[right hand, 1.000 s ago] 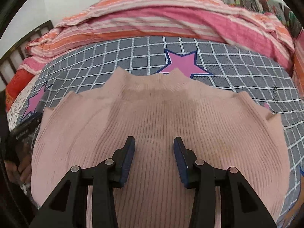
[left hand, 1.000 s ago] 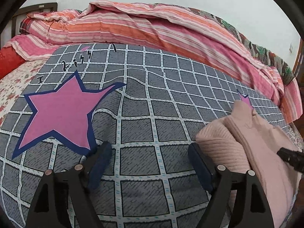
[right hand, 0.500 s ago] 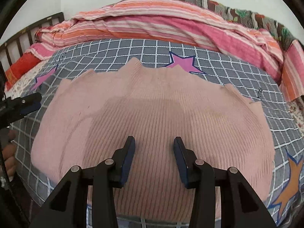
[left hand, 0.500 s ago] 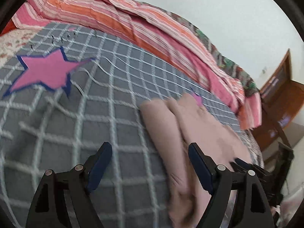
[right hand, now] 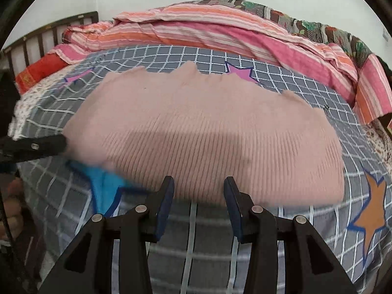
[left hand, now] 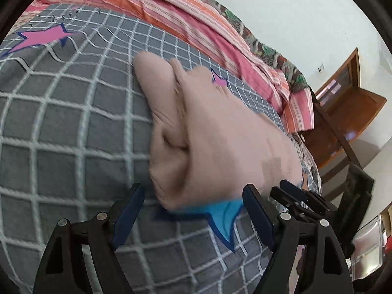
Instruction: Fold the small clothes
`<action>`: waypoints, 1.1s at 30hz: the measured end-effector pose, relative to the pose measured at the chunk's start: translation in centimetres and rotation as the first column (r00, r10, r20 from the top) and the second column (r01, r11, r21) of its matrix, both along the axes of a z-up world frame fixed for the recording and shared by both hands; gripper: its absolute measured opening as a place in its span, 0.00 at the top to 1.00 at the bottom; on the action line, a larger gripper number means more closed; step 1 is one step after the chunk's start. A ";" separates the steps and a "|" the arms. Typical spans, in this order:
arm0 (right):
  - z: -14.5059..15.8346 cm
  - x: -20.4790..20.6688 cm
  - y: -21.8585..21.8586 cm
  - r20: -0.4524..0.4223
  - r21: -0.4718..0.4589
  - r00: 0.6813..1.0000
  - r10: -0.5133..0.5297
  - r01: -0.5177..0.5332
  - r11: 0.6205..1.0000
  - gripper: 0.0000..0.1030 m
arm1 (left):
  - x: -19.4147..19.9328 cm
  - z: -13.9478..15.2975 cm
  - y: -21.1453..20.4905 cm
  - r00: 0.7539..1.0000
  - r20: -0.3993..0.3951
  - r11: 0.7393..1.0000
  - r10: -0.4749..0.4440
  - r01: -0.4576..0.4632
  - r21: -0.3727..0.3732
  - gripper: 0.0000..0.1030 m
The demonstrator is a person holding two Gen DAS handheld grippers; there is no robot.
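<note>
While your left gripper [left hand: 191, 210] and right gripper [right hand: 198, 196] both hang open and empty, the pink knit top [right hand: 208, 134] lies folded on the checked bedspread [right hand: 269, 73], seemingly nearly finished.

Both wrist views look down closely, sharing the sweater [left hand: 220, 132].

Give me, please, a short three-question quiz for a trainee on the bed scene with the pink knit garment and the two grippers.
1. True or false: the right gripper grips the pink knit garment.
2. Which star's point emerges from under the garment's near edge: A blue, B orange, C pink?
3. Fill in: the garment lies on a grey checked ____.

Key: 1 false, its jaws are open with nothing between them; 2 A, the blue star; 3 bedspread.
</note>
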State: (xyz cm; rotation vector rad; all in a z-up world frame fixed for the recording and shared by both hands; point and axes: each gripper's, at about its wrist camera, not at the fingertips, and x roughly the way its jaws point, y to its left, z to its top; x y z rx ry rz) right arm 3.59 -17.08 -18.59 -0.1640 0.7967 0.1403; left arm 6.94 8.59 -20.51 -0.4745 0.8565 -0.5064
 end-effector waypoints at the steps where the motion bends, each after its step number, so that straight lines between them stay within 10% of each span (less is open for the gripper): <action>1: 0.1 -0.4 -0.3 -0.005 0.016 1.000 0.006 -0.006 1.000 0.59 | -0.1 -0.1 -0.5 1.000 -0.005 1.000 -0.015 0.015 -0.011 0.21; 14: 3.3 -4.6 -10.2 0.052 0.088 0.995 -0.090 0.085 0.992 0.59 | 3.2 0.7 -2.2 0.962 -0.005 0.947 0.274 -0.271 -0.172 0.28; 26: 4.7 -5.5 -20.4 0.014 0.255 0.968 -0.250 0.238 0.937 0.59 | 6.0 1.5 -2.0 0.903 -0.087 0.897 0.421 -0.428 -0.107 0.75; 33: 4.4 -6.0 -21.6 0.017 0.269 0.965 -0.263 0.249 0.931 0.59 | 6.5 6.0 -4.1 0.912 -0.011 0.911 0.410 -0.410 -0.049 0.80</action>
